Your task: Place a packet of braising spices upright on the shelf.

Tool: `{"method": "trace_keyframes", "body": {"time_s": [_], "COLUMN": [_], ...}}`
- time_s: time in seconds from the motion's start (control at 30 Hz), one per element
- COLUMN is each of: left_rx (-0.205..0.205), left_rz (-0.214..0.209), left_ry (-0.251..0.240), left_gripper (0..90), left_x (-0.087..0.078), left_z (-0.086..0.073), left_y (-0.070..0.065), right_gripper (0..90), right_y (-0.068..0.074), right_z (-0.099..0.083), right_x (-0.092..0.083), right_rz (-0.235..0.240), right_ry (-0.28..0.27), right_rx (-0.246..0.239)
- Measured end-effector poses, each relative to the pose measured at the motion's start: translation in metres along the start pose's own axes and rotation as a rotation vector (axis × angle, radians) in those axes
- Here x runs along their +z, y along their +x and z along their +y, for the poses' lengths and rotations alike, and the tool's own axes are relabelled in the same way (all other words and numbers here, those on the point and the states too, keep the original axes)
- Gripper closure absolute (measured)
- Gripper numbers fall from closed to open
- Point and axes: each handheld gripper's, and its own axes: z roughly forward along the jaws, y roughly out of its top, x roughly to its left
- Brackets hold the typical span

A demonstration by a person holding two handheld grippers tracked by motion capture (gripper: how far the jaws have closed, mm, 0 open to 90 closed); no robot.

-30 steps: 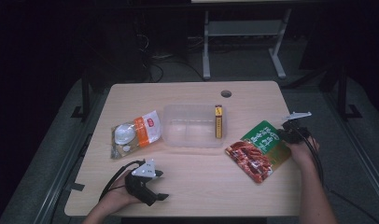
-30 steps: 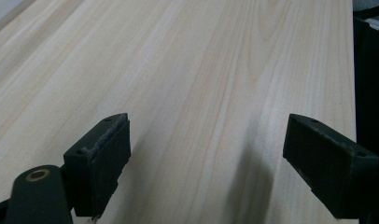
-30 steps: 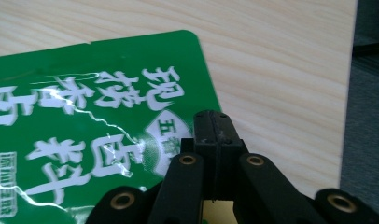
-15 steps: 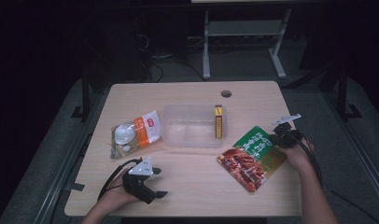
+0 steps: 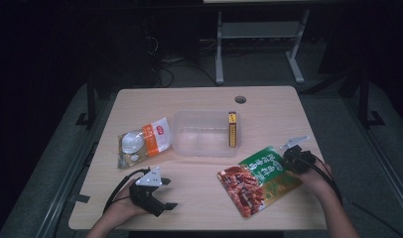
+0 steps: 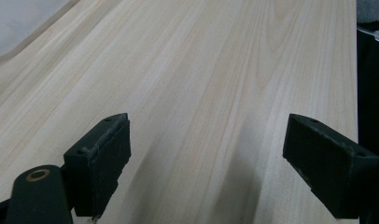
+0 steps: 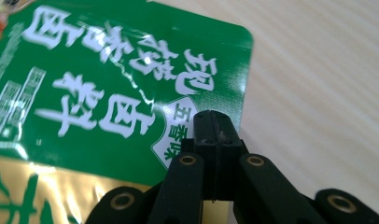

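Right gripper (image 5: 290, 159): at the right of the high view, jaws fully closed, pinching the upper right corner of the green snack bag (image 5: 259, 179). In the right gripper view the two black pads meet on the bag's edge (image 7: 108, 88) at lower centre. The bag lies flat on the table (image 5: 199, 198), lower right of centre in the high view, just below the clear plastic tub (image 5: 202, 134).

Left gripper (image 5: 155, 196): lower left of the high view, jaws wide apart, holding nothing. The left gripper view shows bare wood (image 6: 201, 70) between the pads; contact with the table cannot be determined.

Limits: the bag's left portion is cut off in the right gripper view. The contents of the orange and white packet (image 5: 142, 141), left of the tub, are hard to make out.
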Motion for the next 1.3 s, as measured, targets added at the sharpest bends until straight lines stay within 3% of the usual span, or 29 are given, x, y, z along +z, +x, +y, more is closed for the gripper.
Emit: {"method": "trace_keyframes", "body": {"time_s": [0.33,0.5,0.83,0.97,1.3], "left_rx": [-0.003,-0.001,0.002,0.0,0.005], "left_rz": [0.003,0.002,0.004,0.007,0.002], "left_ry": [-0.003,-0.002,-0.003,-0.011,-0.016], "left_gripper": [14.7,14.7,14.7,14.7,14.6], "left_x": [0.001,0.001,-0.001,-0.002,-0.002], "left_z": [0.0,0.001,0.001,0.001,0.002], "left_y": [-0.001,-0.001,0.0,-0.001,-0.002], "right_gripper": [90.0,90.0,90.0,90.0,90.0], "right_y": [0.042,0.064,0.103,0.118,0.139], "right_z": [-0.014,-0.015,0.007,0.023,0.044], "right_x": [-0.017,-0.021,-0.013,-0.005,0.006], "right_rz": [0.08,0.15,0.239,0.258,0.284], "right_ry": [0.015,0.008,-0.019,-0.039,-0.062], "right_rx": [-0.069,-0.104,-0.198,-0.27,-0.343]}}
